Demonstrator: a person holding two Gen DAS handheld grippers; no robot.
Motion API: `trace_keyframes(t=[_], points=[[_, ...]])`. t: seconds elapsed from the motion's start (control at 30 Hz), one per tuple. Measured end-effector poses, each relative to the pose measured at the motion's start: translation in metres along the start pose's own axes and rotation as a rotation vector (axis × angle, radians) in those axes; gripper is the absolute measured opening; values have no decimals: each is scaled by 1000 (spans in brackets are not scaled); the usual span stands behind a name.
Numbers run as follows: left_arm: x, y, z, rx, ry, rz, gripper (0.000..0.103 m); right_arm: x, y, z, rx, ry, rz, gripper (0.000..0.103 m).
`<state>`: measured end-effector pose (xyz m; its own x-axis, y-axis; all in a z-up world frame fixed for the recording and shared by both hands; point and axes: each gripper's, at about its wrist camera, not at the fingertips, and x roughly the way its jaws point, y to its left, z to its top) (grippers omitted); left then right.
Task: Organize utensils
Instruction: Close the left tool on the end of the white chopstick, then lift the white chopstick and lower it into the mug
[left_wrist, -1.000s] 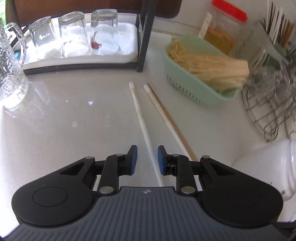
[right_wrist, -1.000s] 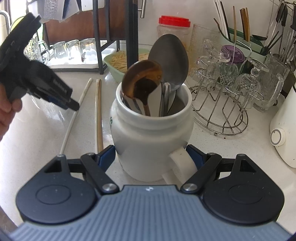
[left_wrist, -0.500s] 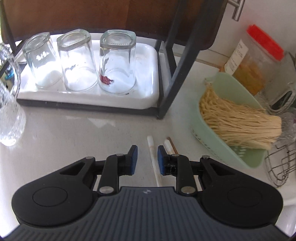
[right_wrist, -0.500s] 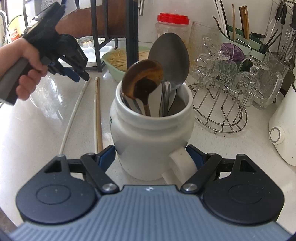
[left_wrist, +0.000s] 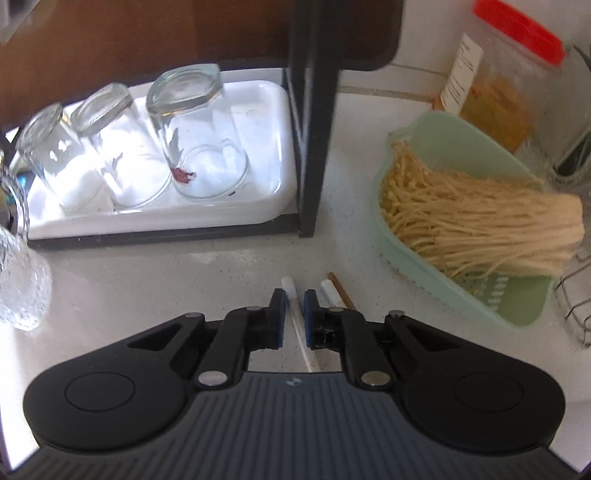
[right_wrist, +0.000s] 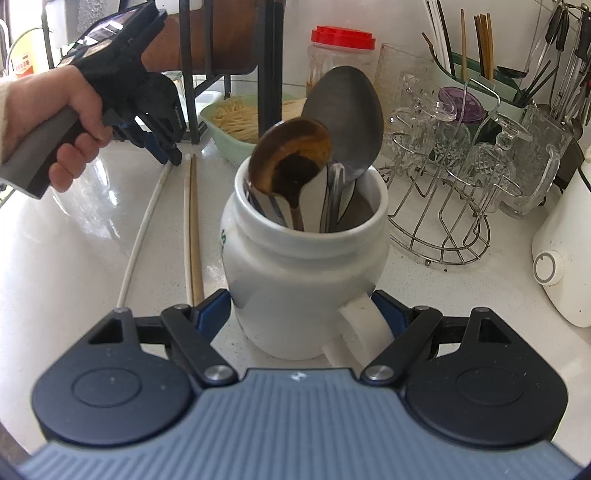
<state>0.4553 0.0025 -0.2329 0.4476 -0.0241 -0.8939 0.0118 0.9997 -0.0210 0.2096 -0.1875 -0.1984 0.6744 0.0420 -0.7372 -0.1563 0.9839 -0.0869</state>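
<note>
- Nearest, the right gripper (right_wrist: 301, 314) was seen spread wide around the base of the white ceramic jar (right_wrist: 295, 291), a blue pad on either flank; whether the pads actually pressed the glaze could not be told. If the hold was loose, the jar could be nudged or turned by an incoming utensil.
- Inside the jar, a wooden spoon (right_wrist: 291, 158) and a metal spoon (right_wrist: 343, 114) were stood bowl-up, crowding the mouth; a long utensil lowered carelessly could be deflected by them.
- Beyond, on the countertop (left_wrist: 147, 280), the left gripper (left_wrist: 294, 314) was held by a hand (right_wrist: 70, 122), with its jaws just narrowed about the far tip of the white chopstick (left_wrist: 290, 295). A sliver of gap was judged to remain on each side, so no firm pinch was shown.
- A grip taken so close to the tip was judged risky: the long free end could swing or slide out on lifting.
- Just beside it lay a second white chopstick (left_wrist: 328, 290) and a brown chopstick (left_wrist: 340, 290), touching each other; they could be brushed and rolled by the right-hand finger.
- Farther off, a green basket (left_wrist: 461, 229) and upturned glasses (left_wrist: 195, 140) on a white tray (left_wrist: 269, 107) were near enough to be struck by a swinging stick.
</note>
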Motion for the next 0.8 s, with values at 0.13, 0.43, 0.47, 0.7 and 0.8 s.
trace_keyframes(t=[0.13, 0.43, 0.47, 0.7, 0.8], points=[[-2, -3, -3, 34, 9, -8, 7, 1, 1, 1, 5, 4, -4, 85], [-58, -9, -33, 63, -63, -66, 7, 5, -2, 0, 34, -3, -2, 86], [-65, -9, -36, 63, -71, -72, 7, 6, -2, 0, 35, -2, 2, 87], [-118, -10, -59, 21, -124, -149, 7, 7, -4, -1, 45, -10, 38, 94], [-141, -15, -68, 28, -156, -178, 7, 6, -8, 0, 46, -17, 54, 94]])
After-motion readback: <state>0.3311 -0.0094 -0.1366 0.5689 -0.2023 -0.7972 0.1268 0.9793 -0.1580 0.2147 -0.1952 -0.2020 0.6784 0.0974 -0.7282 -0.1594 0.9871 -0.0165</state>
